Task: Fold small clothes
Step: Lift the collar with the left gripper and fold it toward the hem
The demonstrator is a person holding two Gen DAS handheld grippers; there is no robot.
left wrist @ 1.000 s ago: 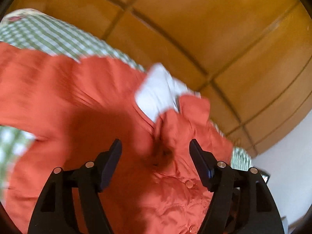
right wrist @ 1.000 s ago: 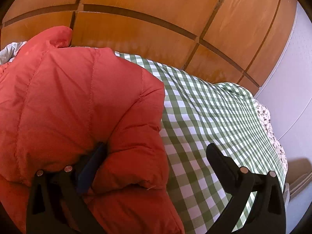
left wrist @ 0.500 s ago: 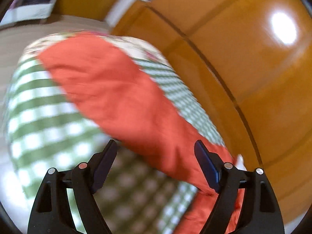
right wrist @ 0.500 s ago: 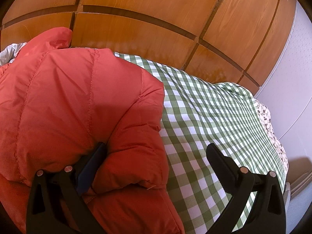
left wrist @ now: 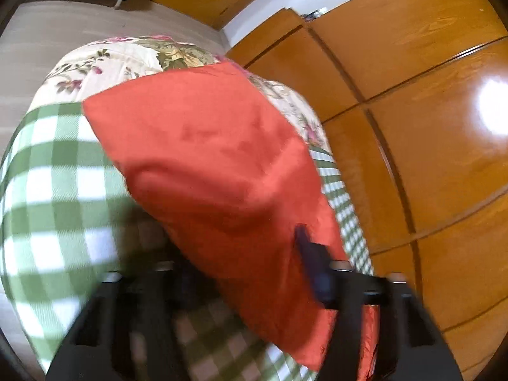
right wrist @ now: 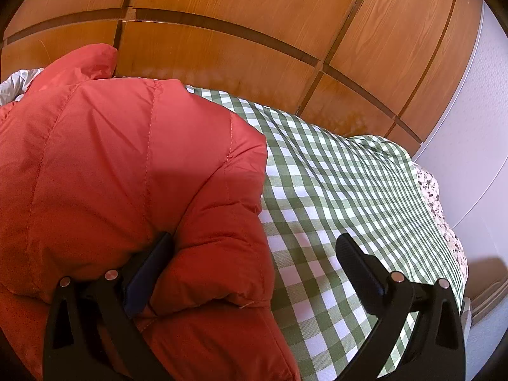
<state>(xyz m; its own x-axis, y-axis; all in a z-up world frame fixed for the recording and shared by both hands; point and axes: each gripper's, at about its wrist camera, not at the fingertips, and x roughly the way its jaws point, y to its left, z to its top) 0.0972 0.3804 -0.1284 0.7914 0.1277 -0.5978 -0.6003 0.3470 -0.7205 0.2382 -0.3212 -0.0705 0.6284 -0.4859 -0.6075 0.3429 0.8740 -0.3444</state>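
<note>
Red padded jacket between wide right fingers, its sleeve across left fingers, grip unclear.

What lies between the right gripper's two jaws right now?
In the right wrist view, the right gripper stands open: a puffy fold of the red jacket fills the left part of the gap, bare green checked cloth the rest.

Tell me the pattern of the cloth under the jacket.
Green-and-white check cloth under the red jacket; clearest in the right wrist view.
</note>
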